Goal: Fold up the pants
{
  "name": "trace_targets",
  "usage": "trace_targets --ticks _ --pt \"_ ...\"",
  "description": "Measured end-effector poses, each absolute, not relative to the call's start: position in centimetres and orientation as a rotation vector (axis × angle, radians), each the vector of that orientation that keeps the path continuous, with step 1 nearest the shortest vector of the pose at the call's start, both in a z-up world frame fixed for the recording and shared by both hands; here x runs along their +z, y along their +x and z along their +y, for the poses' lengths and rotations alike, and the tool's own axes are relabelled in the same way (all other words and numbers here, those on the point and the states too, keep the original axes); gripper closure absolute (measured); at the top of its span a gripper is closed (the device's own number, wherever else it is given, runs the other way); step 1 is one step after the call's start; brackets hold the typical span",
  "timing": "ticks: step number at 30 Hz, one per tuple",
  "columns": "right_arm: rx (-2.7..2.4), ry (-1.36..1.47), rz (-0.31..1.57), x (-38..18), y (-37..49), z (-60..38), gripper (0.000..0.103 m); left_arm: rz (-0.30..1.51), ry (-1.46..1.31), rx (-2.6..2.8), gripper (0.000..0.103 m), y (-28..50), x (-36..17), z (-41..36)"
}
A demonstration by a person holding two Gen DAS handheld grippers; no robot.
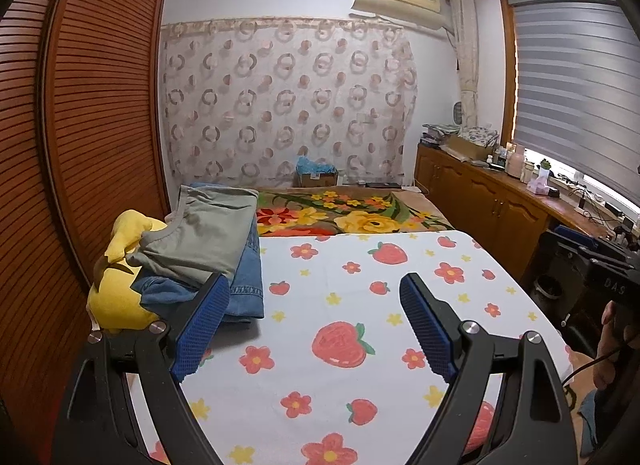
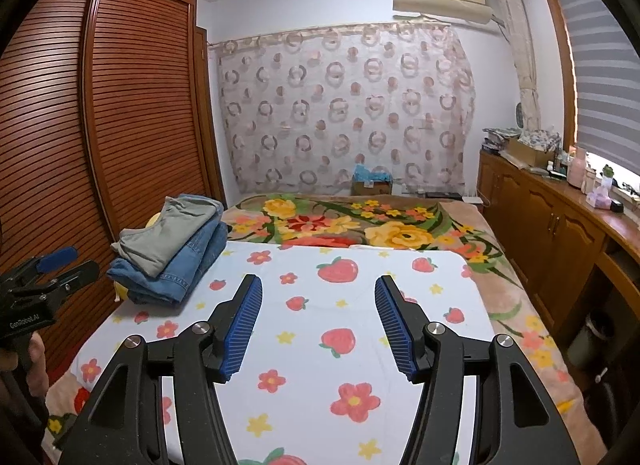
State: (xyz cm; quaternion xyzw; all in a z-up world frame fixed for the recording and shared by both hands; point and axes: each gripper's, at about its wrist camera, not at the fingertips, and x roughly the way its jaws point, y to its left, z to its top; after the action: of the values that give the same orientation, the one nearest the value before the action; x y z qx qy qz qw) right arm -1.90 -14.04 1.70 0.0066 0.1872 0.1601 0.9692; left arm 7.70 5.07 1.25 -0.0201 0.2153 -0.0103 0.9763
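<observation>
1. Plainly, the left gripper (image 1: 316, 301) has its jaws spread wide with nothing between the blue pads (image 1: 204, 329); it hangs above the sheet (image 1: 344, 377).
2. Likewise the right gripper (image 2: 318, 315) has its jaws parted and bare, over the same strawberry-and-flower sheet (image 2: 304, 345).
3. The pants lie folded in a stack at the sheet's far left corner: a grey pair (image 1: 200, 237) on top of blue jeans (image 1: 248, 285), both apart from either gripper.
4. In the left view, the left pad overlaps the stack's near edge; I cannot tell if they touch.
5. A yellow plush (image 1: 116, 297) sits just left of the stack, against the wardrobe (image 1: 100, 105).
6. Beyond the sheet lies a floral blanket (image 2: 360, 221); a cabinet (image 2: 560, 233) runs along the right.
</observation>
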Motion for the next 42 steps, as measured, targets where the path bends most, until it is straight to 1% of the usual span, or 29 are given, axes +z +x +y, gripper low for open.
trace_targets --ticks 42 --pt "0.312 0.013 0.373 1.9 -1.0 -15.1 0.041 0.441 -0.036 -0.029 0.016 7.4 1.2 4.4"
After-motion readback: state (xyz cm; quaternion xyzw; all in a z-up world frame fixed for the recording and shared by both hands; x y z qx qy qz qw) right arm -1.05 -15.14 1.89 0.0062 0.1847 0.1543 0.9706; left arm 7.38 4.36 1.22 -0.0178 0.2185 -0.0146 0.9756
